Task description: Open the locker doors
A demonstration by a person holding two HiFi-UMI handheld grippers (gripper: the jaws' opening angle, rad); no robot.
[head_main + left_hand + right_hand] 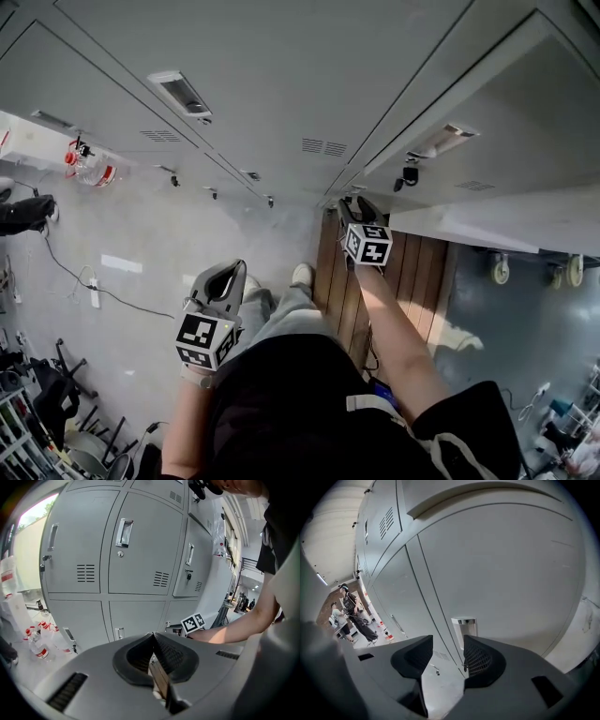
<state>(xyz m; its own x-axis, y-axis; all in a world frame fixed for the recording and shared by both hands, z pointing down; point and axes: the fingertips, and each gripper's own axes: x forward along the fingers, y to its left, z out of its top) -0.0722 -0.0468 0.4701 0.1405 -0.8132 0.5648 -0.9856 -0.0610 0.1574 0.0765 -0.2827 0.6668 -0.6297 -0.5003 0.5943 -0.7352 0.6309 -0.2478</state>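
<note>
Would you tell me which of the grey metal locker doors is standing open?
The upper grey metal locker door above the right tool: it swings out from the cabinet face, while the other doors look shut.

1. The left gripper [225, 274] and right gripper [351, 204] have smooth grey shells with dark slots.
2. A black ribbed lining sits inside the jaws.
3. Each carries a white cube [204, 339] with black square markers (one pattern per face).
4. The person wears a black short-sleeved top [291, 403], grey trousers [281, 314] and pale shoes [302, 274].
</note>
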